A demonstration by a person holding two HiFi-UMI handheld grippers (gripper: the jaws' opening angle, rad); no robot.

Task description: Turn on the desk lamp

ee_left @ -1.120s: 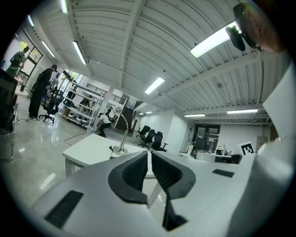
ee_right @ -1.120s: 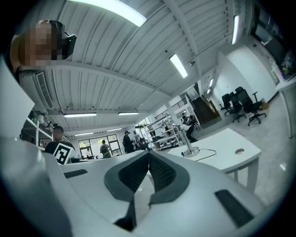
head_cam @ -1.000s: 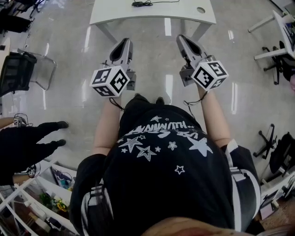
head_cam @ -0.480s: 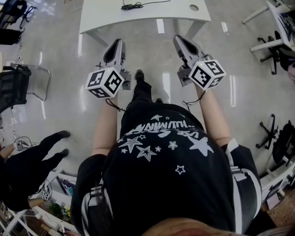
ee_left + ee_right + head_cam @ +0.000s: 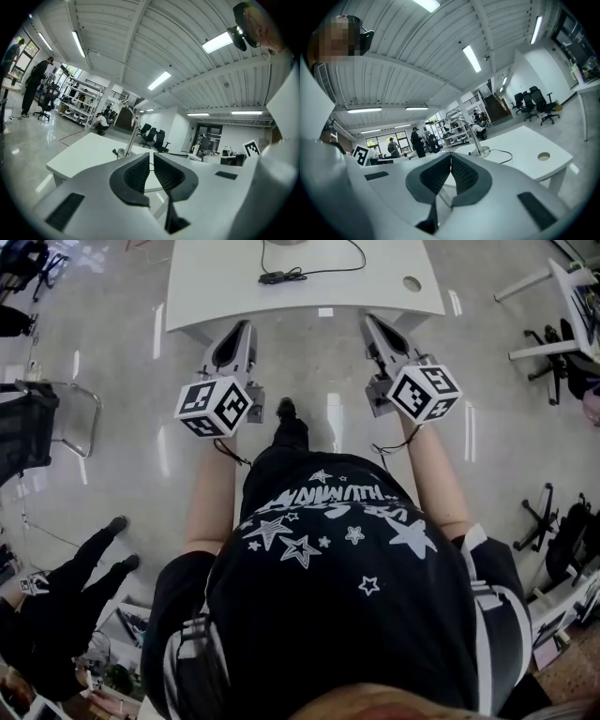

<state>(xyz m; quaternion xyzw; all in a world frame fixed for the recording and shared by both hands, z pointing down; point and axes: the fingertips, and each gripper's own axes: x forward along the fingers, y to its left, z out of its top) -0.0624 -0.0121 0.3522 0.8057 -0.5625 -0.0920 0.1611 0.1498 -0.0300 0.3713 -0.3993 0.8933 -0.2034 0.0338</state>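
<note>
The desk lamp is a thin silver stalk on a round base, standing on a white desk ahead of me. In the right gripper view the desk lamp rises behind the jaws. Its black cable with an inline switch lies on the desk top. My left gripper and right gripper hang side by side over the floor, just short of the desk's near edge. Both are shut and hold nothing: left gripper with a hairline slit, right gripper with tips touching.
A round cable hole sits at the desk's right end. A black chair stands at the left, and office chairs at the right. A person in black stands at the lower left beside shelving.
The desk has come closer and more of its top with the cable shows. Both grippers now sit just short of its near edge. The person in black has shifted lower left.
</note>
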